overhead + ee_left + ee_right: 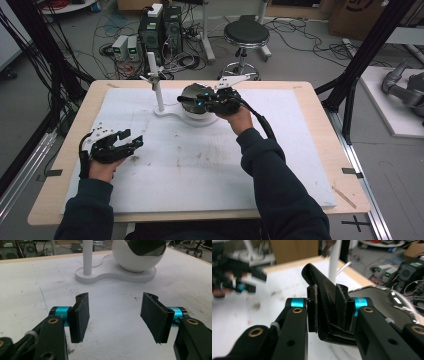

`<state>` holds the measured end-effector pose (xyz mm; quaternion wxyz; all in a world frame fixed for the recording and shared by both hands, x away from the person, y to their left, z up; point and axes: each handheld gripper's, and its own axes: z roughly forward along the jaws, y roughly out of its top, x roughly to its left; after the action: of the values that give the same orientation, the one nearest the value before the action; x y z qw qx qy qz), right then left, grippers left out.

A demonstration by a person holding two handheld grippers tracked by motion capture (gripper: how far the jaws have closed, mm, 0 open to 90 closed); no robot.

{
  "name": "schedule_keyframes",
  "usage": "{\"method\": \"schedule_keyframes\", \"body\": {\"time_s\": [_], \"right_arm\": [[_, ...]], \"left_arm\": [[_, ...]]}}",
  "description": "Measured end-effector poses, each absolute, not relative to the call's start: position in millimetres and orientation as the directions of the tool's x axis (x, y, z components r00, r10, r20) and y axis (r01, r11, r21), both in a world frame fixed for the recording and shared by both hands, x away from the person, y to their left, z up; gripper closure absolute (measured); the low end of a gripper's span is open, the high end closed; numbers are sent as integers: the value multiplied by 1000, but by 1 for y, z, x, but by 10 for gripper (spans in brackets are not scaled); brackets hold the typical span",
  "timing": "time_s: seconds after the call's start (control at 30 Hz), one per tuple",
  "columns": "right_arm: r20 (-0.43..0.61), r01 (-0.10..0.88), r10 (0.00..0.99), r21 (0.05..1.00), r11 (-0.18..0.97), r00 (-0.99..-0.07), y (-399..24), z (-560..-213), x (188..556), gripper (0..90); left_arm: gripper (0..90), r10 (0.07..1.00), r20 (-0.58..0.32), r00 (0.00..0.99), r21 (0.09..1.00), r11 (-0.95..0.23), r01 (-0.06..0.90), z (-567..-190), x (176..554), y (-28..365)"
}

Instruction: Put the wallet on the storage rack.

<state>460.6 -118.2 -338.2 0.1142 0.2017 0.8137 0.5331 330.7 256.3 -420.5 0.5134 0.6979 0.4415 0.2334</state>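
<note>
— Black handle: where?
— Pinched between the right tongs, over the bowl at the far middle of the counter; long axis pointing left, toward the white post
— Left tongs?
— Spread, nothing between; low at the near left, well apart from the bowl, so right hand far nearer
— Surface, room?
— White, scuffed sheet; stool and cables on the floor beyond

R tool at bowl rim | L tool idle on mat
</note>
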Motion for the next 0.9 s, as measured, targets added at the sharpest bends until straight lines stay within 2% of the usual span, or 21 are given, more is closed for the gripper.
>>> {"method": "schedule_keyframes", "body": {"time_s": [0.2, 0.27, 0.37, 0.57, 0.63, 0.77, 0.9], "right_arm": [[112, 245, 472, 942, 231, -874, -133, -343, 461, 756], [114, 244, 458, 940, 237, -881, -136, -344, 461, 754], [-7, 164, 426, 918, 362, -905, -127, -341, 453, 748], [-27, 162, 428, 902, 399, -903, -126, -342, 447, 737], [-64, 126, 411, 900, 418, -910, -125, -349, 440, 724], [-58, 137, 396, 885, 445, -916, -124, -353, 437, 704], [-53, 147, 436, 899, 412, -898, -131, -356, 435, 674]], "left_arm": [[398, 855, -125, 503, 921, -88, 378, -421, 331, 256], [398, 855, -128, 502, 922, -84, 379, -421, 331, 256], [398, 854, -127, 504, 922, -86, 378, -421, 331, 255], [398, 854, -121, 507, 922, -92, 375, -420, 330, 255], [398, 855, -123, 504, 923, -88, 375, -420, 331, 255], [398, 856, -125, 502, 923, -85, 375, -420, 331, 256], [398, 856, -123, 502, 924, -86, 373, -420, 330, 256]]}}
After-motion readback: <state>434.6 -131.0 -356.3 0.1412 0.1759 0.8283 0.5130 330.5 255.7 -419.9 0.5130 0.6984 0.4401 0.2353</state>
